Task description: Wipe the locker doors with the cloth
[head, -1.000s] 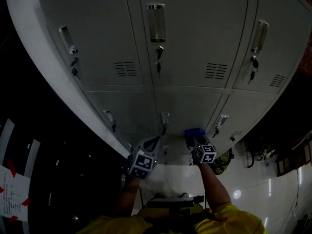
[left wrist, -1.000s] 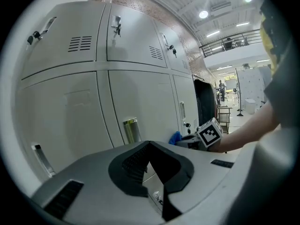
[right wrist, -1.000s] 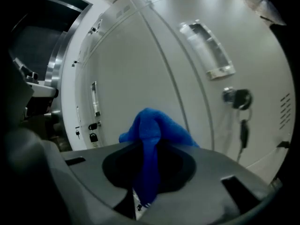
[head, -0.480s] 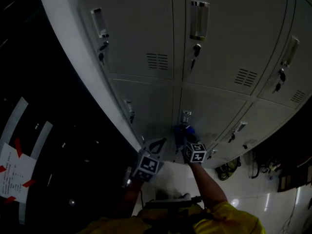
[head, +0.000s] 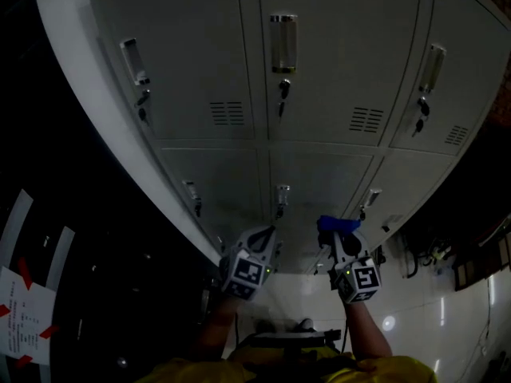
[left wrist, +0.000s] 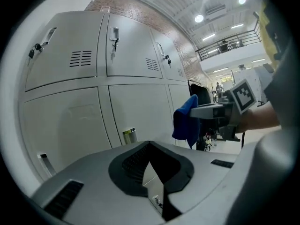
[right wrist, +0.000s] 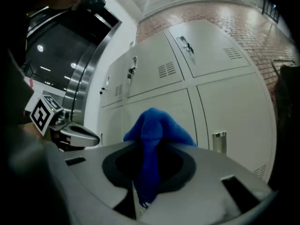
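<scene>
The head view is dim, and the bank of grey locker doors (head: 319,78) bends with the lens, its outer doors cut off at the frame's edges. The right claw (head: 335,231) is closed on a blue cloth (head: 336,223) and holds it up in front of the lower row of doors, to the right of a small upright handle (head: 282,195). In the right gripper view the cloth (right wrist: 152,135) is pinched between the jaws. It bunches above them, and a tail hangs down into the dark recess, hiding the jaw tips. The head view does not show whether the cloth touches a door. In the left gripper view the cloth (left wrist: 185,120) hangs from the right claw (left wrist: 206,110) before the doors, seemingly a little off them.

The left claw (head: 257,238) hovers beside the right one, on the person's left. Its own view shows its jaws together with nothing between them. Keys (head: 283,90) in the upper locks are barely more than dark specks. The person's yellow sleeves (head: 383,369) are cropped by the bottom edge. At the lower left, sheets of paper (head: 20,317) with red tape lie half out of frame, their print too small to read. A glossy floor (head: 431,317) shows at the lower right.
</scene>
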The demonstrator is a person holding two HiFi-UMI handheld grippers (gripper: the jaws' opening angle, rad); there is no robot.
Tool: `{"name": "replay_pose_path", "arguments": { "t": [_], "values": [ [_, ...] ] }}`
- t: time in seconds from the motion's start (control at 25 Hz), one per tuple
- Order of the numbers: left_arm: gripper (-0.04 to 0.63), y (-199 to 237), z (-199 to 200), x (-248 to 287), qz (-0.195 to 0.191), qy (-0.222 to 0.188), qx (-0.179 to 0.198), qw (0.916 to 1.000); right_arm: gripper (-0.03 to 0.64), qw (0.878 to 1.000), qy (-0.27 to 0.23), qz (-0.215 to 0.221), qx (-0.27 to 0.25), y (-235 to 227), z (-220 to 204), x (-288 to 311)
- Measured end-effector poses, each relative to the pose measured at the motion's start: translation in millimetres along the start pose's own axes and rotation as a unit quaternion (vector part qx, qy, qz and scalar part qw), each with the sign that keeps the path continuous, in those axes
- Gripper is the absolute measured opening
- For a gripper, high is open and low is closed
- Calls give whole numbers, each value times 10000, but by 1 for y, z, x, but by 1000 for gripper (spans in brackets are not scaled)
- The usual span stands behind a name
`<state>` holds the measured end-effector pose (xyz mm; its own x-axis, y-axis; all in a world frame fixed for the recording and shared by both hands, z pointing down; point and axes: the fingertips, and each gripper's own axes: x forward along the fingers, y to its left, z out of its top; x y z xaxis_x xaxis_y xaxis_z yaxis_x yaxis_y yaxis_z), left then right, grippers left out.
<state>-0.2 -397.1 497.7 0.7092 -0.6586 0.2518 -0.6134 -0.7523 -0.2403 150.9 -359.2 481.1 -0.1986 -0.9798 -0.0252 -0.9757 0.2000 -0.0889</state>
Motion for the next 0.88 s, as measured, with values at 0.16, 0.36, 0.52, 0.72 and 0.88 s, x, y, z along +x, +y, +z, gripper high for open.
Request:
{"name": "replay_pose_path", "arguments": {
  "t": [0.16, 0.36, 0.52, 0.72, 0.88],
  "values": [
    [2, -19, -10, -16, -296, 39, 24, 9996, 67, 9999, 87, -46, 85, 31, -10, -28],
    [2, -39, -20, -39, -460, 35, 19, 9989, 66, 9979, 304, -242, 524, 40, -37, -63],
    [2, -67, -20, -76, -380, 56, 68, 9992, 66, 9984, 167, -30, 538, 57, -28, -93],
    [2, -127, -15, -123, -290, 79, 77, 9995, 66, 9985, -180, 266, 438, 79, 1, -164],
    [3, -198, -14, -170, -126, 81, -59, 9999, 66, 9986, -203, 305, 380, 84, 2, -259]
  ]
}}
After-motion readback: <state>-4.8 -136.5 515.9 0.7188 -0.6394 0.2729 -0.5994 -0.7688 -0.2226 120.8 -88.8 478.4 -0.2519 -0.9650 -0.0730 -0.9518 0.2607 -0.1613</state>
